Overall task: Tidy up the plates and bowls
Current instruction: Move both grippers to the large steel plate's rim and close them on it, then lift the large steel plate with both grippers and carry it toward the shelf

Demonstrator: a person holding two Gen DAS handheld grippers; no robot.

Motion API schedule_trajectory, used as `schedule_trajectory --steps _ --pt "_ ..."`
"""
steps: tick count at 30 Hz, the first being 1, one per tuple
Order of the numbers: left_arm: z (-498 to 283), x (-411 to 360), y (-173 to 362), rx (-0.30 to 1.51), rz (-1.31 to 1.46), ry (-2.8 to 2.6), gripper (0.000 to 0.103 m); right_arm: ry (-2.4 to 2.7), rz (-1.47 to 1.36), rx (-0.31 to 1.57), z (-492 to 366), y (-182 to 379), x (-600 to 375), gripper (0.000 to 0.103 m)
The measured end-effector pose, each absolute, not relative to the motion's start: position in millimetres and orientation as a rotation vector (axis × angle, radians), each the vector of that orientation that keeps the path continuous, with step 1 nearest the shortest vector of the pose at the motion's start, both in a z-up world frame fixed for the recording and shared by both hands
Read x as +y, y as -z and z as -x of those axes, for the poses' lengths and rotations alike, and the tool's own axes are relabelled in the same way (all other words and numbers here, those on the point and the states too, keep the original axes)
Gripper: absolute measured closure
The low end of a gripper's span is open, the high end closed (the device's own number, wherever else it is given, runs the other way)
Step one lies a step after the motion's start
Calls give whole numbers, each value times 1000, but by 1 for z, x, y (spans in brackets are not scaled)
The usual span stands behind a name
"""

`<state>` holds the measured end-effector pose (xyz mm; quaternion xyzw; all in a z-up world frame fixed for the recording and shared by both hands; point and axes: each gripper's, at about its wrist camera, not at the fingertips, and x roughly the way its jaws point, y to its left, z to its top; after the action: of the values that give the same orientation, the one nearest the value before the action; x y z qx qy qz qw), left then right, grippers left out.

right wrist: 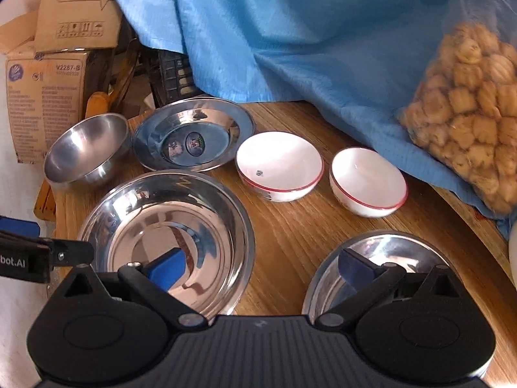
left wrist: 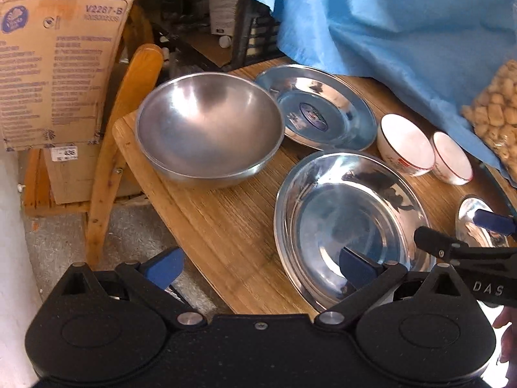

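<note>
On the wooden table stand a deep steel mixing bowl, a flat steel plate with a label, a wide steel dish, two white bowls with red rims, and a small steel bowl. My left gripper hovers open over the table's near edge, its right finger above the wide dish. My right gripper is open between the wide dish and the small steel bowl. Neither holds anything.
A blue cloth drapes over things at the back. A clear bag of brown snacks leans at the right. Cardboard boxes and a wooden chair stand left of the table. The other gripper reaches in from the right.
</note>
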<state>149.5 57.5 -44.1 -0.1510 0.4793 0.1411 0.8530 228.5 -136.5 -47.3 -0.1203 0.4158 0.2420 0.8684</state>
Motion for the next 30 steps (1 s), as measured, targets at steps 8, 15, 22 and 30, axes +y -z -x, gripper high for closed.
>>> schedule_trajectory --steps 8,15,22,30 --pt "-161 50 47 1057 267 -306 2 -526 200 894 -233 56 -135 2" --pt "-167 47 43 1061 252 -290 14 -550 137 910 -237 59 -139 21" --pt "-173 39 43 1090 190 -230 26 -531 83 953 -241 65 -139 50" --pt "-175 38 43 1111 191 -175 65 -515 28 966 -240 67 -137 66"
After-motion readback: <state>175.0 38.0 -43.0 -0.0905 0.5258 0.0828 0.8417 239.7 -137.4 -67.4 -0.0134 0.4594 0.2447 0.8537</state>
